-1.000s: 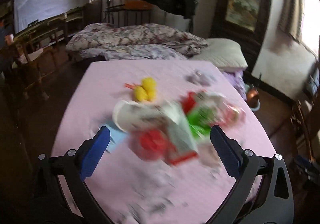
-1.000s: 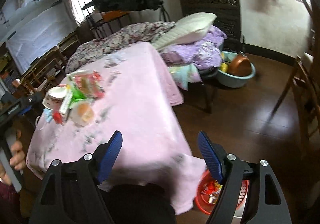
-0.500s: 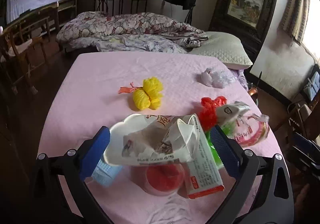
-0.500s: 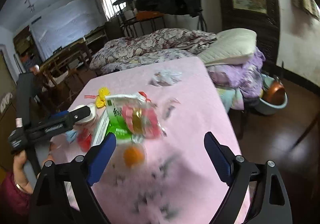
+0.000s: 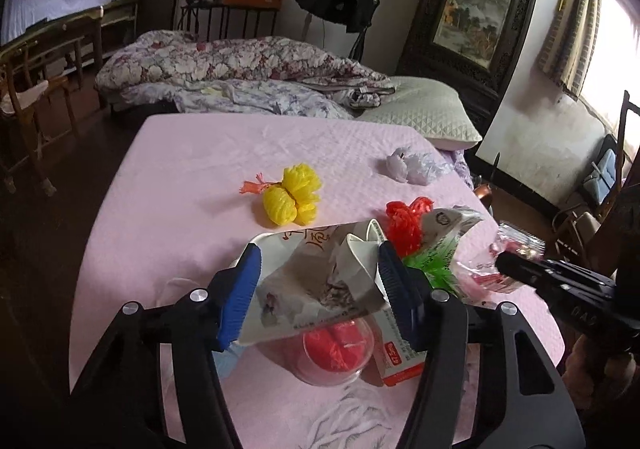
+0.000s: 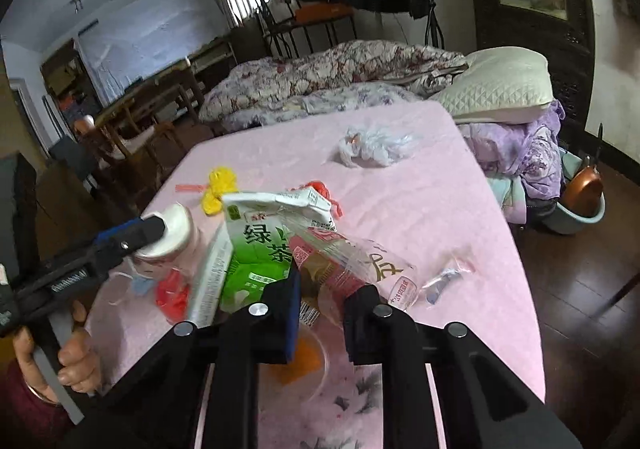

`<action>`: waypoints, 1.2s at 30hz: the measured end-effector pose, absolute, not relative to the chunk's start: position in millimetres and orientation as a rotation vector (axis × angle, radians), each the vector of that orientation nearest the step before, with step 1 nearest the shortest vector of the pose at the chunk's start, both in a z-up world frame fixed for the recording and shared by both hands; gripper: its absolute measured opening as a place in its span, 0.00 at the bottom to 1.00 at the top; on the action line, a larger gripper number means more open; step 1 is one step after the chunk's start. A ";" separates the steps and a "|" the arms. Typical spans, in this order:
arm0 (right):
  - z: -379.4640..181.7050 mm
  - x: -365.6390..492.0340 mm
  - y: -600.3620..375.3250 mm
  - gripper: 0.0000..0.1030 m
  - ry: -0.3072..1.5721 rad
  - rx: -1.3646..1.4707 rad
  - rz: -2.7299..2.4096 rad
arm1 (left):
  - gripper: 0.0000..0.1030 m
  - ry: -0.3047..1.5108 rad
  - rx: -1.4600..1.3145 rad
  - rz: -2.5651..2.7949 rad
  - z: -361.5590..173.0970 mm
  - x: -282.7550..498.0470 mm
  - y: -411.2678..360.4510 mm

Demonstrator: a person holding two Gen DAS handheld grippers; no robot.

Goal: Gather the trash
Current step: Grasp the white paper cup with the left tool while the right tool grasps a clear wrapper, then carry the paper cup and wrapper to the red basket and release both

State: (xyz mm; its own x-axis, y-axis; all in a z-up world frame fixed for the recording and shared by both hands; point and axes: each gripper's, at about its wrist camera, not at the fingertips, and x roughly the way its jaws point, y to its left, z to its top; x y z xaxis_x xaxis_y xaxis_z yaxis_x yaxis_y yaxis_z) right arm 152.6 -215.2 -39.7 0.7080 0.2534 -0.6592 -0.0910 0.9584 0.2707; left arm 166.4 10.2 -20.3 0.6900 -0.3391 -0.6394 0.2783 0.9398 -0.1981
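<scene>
Trash lies heaped at the near edge of the pink table (image 5: 180,169). A crumpled paper cup (image 5: 320,273) is clasped by the left tool (image 5: 318,289); a clear bottle (image 6: 352,261) is pinched by the right tool (image 6: 320,313). Yellow netting (image 5: 294,189), a plastic bag (image 6: 372,145), a green carton (image 6: 260,249) and a small wrapper (image 6: 444,279) are left; collection is judged barely begun.

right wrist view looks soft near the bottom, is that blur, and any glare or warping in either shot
Right wrist view: the tool and orange cup beneath it are smeared, while the green tea carton reads sharp. Left wrist view: sharp throughout, but the window at right is blown out white. Both views: fisheye bends the room edges and darkens the corners.
</scene>
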 end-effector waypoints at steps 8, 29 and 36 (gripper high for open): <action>-28.0 126.1 -229.6 0.17 0.724 0.267 0.175 | 0.94 0.799 -0.145 -0.306 -39.4 173.5 12.3; -23.3 58.2 -278.9 0.17 0.687 0.308 0.089 | 0.80 0.639 -0.103 -0.452 24.0 97.5 -52.0; -37.5 0.3 -339.8 0.17 0.703 0.341 -0.041 | 0.80 0.695 -0.032 -0.660 13.7 56.2 -139.7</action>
State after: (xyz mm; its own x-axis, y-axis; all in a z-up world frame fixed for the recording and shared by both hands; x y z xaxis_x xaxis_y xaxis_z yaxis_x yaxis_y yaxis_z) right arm 0.3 -339.8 -37.5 0.7641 0.0766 -0.6405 0.1511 0.9440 0.2932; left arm 56.2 -139.7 13.7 0.5749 -0.5733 -0.5839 0.5528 0.7982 -0.2394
